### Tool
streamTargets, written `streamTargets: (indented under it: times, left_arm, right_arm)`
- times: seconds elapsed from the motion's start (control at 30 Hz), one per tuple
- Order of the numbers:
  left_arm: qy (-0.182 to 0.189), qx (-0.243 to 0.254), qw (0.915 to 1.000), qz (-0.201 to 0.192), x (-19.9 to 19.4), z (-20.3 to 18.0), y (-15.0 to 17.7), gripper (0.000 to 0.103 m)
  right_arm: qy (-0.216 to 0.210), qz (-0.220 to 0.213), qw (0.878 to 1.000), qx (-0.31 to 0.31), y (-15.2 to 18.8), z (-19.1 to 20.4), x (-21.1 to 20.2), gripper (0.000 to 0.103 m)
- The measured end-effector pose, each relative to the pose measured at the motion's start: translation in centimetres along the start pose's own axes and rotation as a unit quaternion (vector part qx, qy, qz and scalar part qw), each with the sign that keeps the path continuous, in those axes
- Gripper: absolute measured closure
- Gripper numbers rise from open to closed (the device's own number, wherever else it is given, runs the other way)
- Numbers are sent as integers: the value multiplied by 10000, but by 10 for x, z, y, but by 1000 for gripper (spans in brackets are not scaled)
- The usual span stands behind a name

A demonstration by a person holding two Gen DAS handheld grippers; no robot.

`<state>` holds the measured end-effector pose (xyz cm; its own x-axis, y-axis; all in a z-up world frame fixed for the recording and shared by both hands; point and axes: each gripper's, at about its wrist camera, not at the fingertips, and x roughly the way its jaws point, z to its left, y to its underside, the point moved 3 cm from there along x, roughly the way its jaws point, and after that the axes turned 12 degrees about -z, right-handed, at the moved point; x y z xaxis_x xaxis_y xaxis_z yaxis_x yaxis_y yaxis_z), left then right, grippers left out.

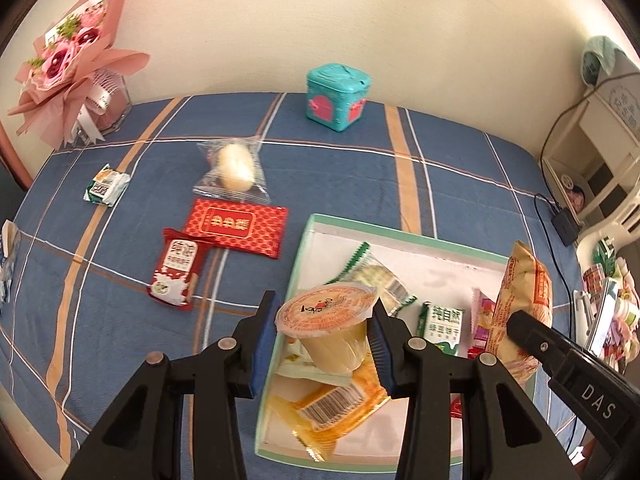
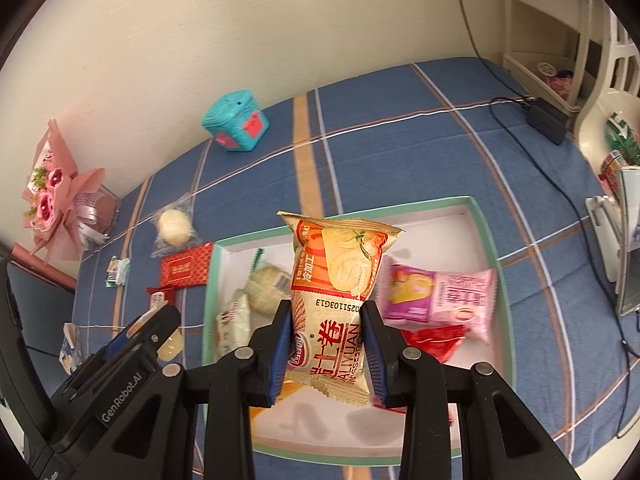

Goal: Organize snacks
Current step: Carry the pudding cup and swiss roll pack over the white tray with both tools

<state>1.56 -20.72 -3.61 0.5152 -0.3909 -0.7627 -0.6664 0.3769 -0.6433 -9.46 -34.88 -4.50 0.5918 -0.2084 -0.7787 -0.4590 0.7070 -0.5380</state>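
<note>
My left gripper (image 1: 322, 320) is shut on a jelly cup (image 1: 330, 326) with an orange foil lid, held above the left edge of a shallow white box with a green rim (image 1: 362, 227). My right gripper (image 2: 325, 330) is shut on an orange-and-cream roll snack bag (image 2: 338, 292), held upright over the same box (image 2: 486, 220); the bag (image 1: 520, 304) also shows at the right of the left wrist view. In the box lie several packets: a green-edged biscuit pack (image 1: 380, 276), an orange wrapper (image 1: 332, 404), a pink packet (image 2: 436, 294).
On the blue plaid bedsheet left of the box lie a red flat packet (image 1: 236, 226), a red milk-snack pack (image 1: 176, 272), a clear-wrapped bun (image 1: 236, 168) and a small green pack (image 1: 106, 186). A teal tin (image 1: 338, 96) and pink bouquet (image 1: 68, 60) stand by the wall. A black cable (image 2: 560, 184) runs at the right.
</note>
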Motion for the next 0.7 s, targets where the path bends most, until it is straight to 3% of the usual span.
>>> streamTargets:
  times: [0.7]
  left_arm:
    - [62, 306, 9994, 133, 11, -31, 10, 59]
  right_arm:
    - [131, 128, 9998, -14, -1, -15, 3, 67]
